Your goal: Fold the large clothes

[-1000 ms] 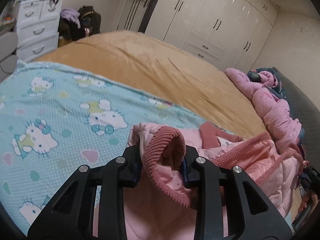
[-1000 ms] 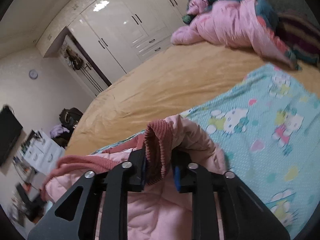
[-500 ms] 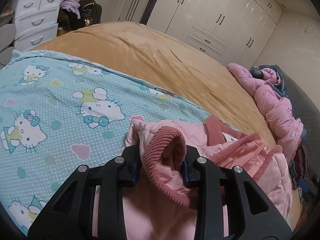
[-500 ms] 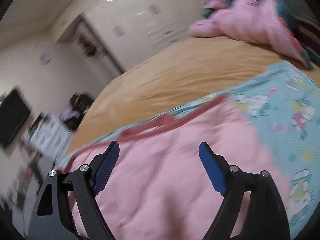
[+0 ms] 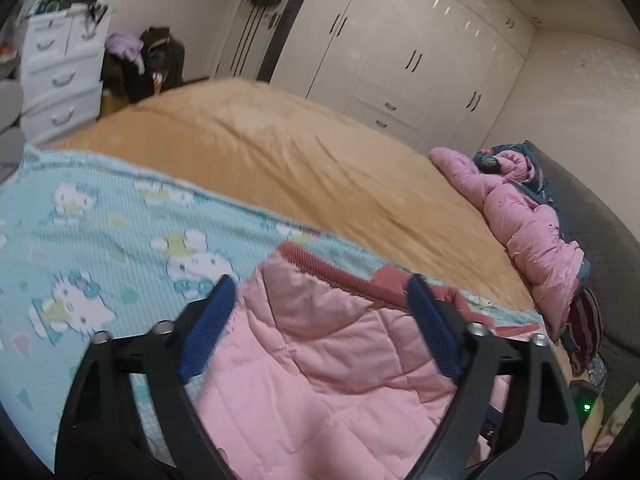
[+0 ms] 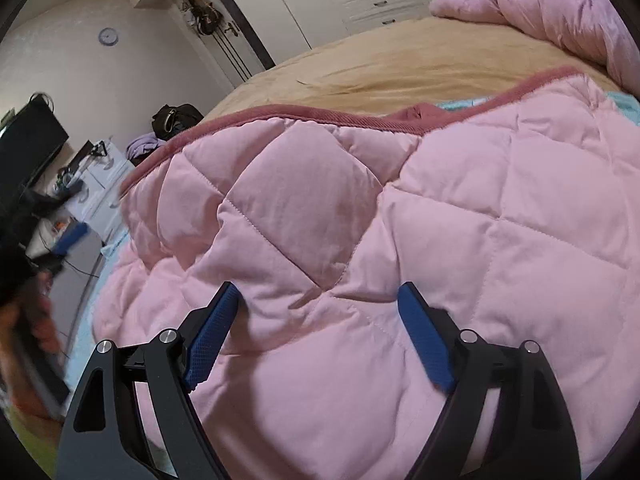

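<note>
A pink quilted jacket [image 5: 328,360] with a dark pink ribbed hem [image 5: 340,276] lies flat on a light blue cartoon-cat blanket [image 5: 100,240]. My left gripper [image 5: 320,292] hovers over the jacket's hem edge, its jaws opening wide, blue pads clear of the fabric. In the right wrist view the same jacket [image 6: 400,208] fills the frame, its ribbed hem [image 6: 312,116] along the far side. My right gripper [image 6: 318,304] stands open just above the quilted surface, holding nothing.
The blanket lies on a bed with a tan cover [image 5: 280,152]. A heap of pink and dark clothes [image 5: 528,208] is piled at the bed's right end. White wardrobes [image 5: 400,52] line the far wall; a white drawer unit [image 5: 60,76] stands left.
Both grippers let go of the ribbed cuff they held; the right opened first and swept across the jacket, the left opened just now and rose. The jacket now lies flat.
</note>
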Motion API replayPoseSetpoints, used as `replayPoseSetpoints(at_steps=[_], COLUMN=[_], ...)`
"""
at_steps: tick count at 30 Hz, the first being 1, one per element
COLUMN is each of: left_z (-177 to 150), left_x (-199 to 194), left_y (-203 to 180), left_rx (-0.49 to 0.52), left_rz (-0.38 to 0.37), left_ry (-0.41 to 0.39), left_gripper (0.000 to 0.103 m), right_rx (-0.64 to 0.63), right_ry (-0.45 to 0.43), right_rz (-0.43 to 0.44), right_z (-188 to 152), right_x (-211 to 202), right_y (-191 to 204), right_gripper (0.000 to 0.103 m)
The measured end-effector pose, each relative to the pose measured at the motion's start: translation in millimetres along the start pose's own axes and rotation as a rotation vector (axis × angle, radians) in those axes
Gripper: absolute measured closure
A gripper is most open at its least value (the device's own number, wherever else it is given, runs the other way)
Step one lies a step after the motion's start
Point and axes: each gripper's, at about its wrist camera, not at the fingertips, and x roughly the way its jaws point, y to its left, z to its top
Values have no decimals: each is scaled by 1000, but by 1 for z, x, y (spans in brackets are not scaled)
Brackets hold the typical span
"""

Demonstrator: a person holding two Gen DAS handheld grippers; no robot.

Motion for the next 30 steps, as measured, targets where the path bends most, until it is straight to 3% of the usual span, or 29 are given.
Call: replayPoseSetpoints(at_steps=[3, 4, 6, 9, 11, 16, 19, 22, 23, 24, 25, 26, 27, 28, 30], left_z=[2, 0, -3, -10, -14, -28, -39, -44, -45, -46, -46, -47, -47, -47, -46], left_x=[0, 7, 20, 41, 49, 68, 78, 84, 84, 83, 82, 83, 83, 84, 82], left_y=[4, 9, 20, 43, 52, 57, 50, 44, 41, 37, 35, 33, 34, 32, 28], left_rx=[78, 97, 107, 78, 61, 71, 106, 128, 141, 161, 171, 168, 157, 157, 173], left_rz=[112, 156, 211, 187, 181, 166, 146, 146, 149, 148, 142, 118, 102, 116, 121], left_ry=[-11, 9, 55, 137, 172, 235, 278, 298, 288, 272, 263, 258, 259, 255, 238], left_gripper=[9, 9, 9, 9, 9, 9, 9, 9, 10, 19, 41, 56, 73, 79, 93], right_rx=[28, 65, 101, 117, 161, 225, 171, 105, 86, 71, 70, 69, 60, 48, 33], right_ry=[-24, -44, -122, -266, -298, -214, -99, -26, -10, 5, 4, -7, -22, -56, -102], right_rz=[72, 135, 161, 46, -26, -239, -311, -329, -328, -313, -306, -309, -311, -296, -291], right_z=[-1, 1, 12, 24, 33, 54, 66, 71, 72, 72, 70, 68, 67, 63, 62], right_x=[-13, -25, -50, -93, -109, -110, -80, -57, -51, -44, -41, -37, -40, -47, -62], right_y=[-4, -10, -25, -55, -83, -153, -164, -172, -174, -177, -181, -179, -178, -177, -175], right_gripper=[22, 22, 22, 17, 11, 11, 11, 12, 19, 23, 35, 52, 60, 69, 77])
